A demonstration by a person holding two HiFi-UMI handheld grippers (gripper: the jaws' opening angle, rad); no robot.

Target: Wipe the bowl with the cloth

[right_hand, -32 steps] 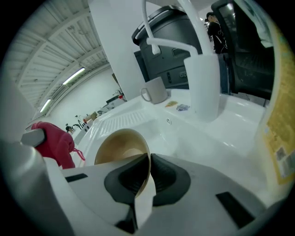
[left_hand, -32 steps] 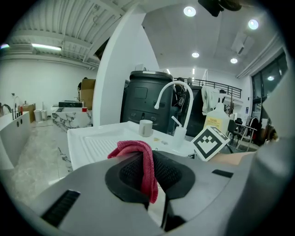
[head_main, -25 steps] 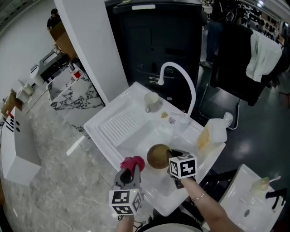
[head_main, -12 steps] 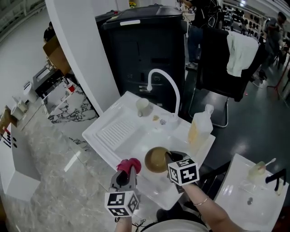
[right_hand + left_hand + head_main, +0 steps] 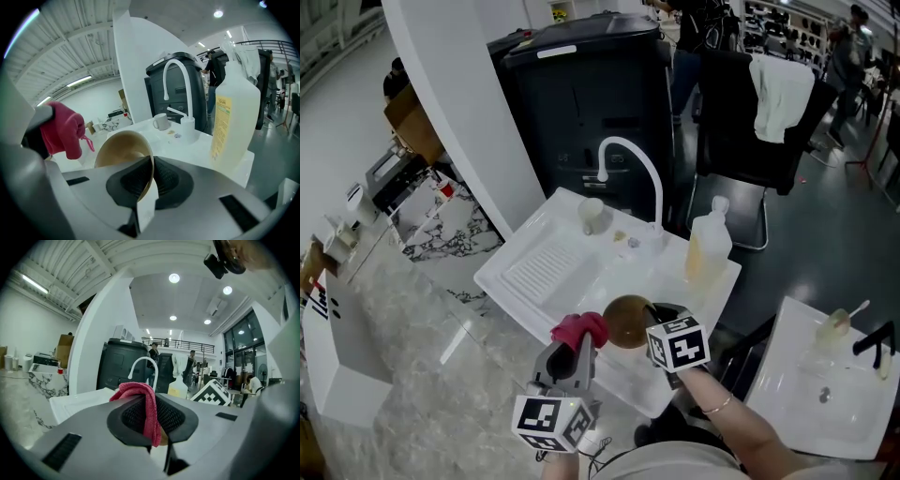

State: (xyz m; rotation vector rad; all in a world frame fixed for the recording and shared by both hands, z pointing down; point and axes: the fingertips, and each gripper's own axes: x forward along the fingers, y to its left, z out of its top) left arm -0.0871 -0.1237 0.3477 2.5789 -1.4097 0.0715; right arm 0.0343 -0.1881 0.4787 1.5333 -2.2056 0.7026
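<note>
Left gripper (image 5: 570,349): fingers pinching the red cloth (image 5: 579,328). Right gripper (image 5: 653,321): fingers clamped on the rim of the tan bowl (image 5: 625,322), which is tilted on edge and held over the near edge of the sink (image 5: 546,265). Cloth just beside the bowl, small gap.

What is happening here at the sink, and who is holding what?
A person works over a white sink unit with a gripper in each hand. The left gripper is shut on a red cloth. The right gripper is shut on the rim of a tan bowl, which it holds tilted above the basin. The cloth is close beside the bowl and not inside it, so wiping seems not yet begun.
</note>
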